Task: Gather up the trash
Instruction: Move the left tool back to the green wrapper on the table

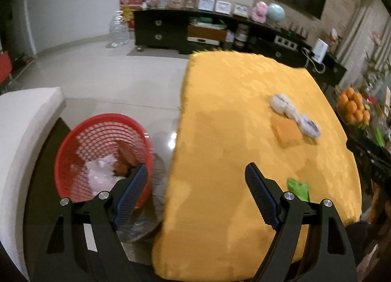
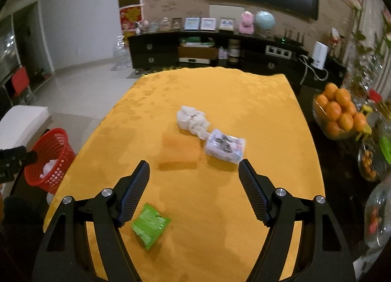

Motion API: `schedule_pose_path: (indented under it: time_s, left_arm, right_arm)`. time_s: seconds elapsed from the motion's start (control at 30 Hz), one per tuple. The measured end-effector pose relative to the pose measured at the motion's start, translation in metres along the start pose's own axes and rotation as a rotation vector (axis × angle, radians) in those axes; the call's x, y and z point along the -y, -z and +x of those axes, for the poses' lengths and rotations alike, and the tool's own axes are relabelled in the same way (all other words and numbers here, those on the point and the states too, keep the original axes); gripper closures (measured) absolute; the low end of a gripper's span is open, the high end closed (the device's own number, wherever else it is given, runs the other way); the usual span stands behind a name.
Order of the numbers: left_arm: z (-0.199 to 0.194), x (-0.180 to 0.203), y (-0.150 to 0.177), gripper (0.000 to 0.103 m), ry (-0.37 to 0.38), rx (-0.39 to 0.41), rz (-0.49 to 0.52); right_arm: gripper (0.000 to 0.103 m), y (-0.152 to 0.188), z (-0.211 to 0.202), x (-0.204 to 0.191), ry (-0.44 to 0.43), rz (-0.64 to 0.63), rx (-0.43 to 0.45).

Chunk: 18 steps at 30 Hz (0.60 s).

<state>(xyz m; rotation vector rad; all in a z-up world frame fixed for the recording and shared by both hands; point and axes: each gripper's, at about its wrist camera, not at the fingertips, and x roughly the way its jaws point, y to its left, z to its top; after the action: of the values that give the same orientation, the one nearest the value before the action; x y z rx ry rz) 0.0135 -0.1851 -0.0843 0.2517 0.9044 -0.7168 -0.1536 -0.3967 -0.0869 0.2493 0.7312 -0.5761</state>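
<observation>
Right wrist: hand-held gripper (image 2: 194, 172) wide, empty

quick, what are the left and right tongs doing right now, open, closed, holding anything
Left tongs: open, empty, over the table's edge by the red basket.
Right tongs: open, empty, above the table, green packet beneath.

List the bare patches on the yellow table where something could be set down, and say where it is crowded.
The far half of the yellow table, beyond the crumpled tissue, is bare. So is the left strip toward the red basket, and the near right side beyond the green packet. The middle is crowded: tissue, clear wrapper and orange pad lie close together.
</observation>
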Motion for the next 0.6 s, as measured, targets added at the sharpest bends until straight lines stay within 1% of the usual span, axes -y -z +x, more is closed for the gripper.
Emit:
schedule_pose_path:
  time_s: [0.2,0.43,0.6]
  left_arm:
    - [0.017,0.038,0.006,0.024,0.058,-0.042,0.075]
    - [0.038,0.083,0.018,0.024,0.136,-0.110,0.153]
    - [0.055,0.107,0.028,0.024,0.226,-0.173,0.204]
  right_arm:
    - [0.030,0.013,0.003,0.022,0.021,0.041,-0.013]
    - [0.030,0.025,0.005,0.048,0.043,0.086,-0.029]
    - [0.030,0.032,0.006,0.057,0.052,0.114,-0.035]
